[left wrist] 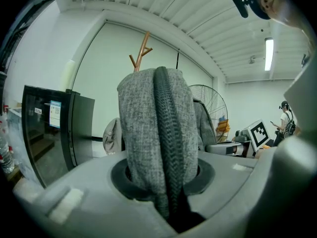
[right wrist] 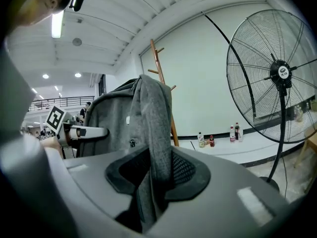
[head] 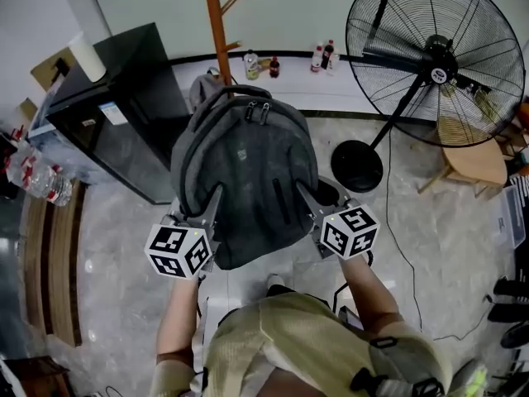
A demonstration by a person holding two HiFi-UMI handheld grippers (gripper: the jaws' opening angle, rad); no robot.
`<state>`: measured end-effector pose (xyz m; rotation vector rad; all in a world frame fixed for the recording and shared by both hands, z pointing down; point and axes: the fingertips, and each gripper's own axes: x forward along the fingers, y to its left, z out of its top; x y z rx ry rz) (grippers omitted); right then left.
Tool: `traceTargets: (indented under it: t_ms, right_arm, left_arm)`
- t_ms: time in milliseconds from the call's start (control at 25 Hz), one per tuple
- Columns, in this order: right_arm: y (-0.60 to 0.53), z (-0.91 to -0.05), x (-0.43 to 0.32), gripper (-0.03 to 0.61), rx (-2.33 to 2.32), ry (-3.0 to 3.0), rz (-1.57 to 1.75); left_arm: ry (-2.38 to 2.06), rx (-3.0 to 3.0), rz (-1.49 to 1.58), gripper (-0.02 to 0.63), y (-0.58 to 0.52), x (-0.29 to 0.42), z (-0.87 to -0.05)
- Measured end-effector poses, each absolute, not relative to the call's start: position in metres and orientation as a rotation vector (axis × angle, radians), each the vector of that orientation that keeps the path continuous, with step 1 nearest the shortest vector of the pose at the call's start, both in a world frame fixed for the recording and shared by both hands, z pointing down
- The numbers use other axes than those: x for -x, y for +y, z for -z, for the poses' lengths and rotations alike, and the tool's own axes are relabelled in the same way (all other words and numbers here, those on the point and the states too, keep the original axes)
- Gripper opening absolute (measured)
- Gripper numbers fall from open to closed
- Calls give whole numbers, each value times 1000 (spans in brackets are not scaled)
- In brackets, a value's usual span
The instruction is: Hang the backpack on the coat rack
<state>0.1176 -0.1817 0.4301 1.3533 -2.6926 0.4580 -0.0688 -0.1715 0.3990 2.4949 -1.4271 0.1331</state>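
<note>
Nearest the head camera, the person's bare forearms [head: 178, 317] run out to the left claw [head: 212, 198] and the right claw [head: 308, 195]. Each is clamped on one side of the backpack [head: 244, 172], which hangs in the air between them above the pale stone floor [head: 430, 246], near the coat rack [head: 216, 23] but not yet on it. The left claw's jaws pinch a padded fold of heathered grey cloth with a dark ribbed webbing band down it, seemingly a shoulder strap. The right claw's jaws pinch a thinner fold of the same cloth. The bag is soft woven fabric, rounded at the top, with a zip and an arched top handle [head: 240, 96]. It looks limp, liable to sag and swing, and probably not heavy; the coarse weave should give a fair grip. The top handle seems the part to lead over one of the rack's slim, up-angled wooden pegs [head: 231, 2].
</note>
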Motion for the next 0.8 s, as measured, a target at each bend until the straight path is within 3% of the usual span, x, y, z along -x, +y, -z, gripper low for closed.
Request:
traceTargets:
  t_ms: [800]
  right_arm:
    - [-290, -424, -140, 112, -1452, -2623, -419]
  left_arm:
    - [-1353, -2489, -122, 87, -283, 47, -397]
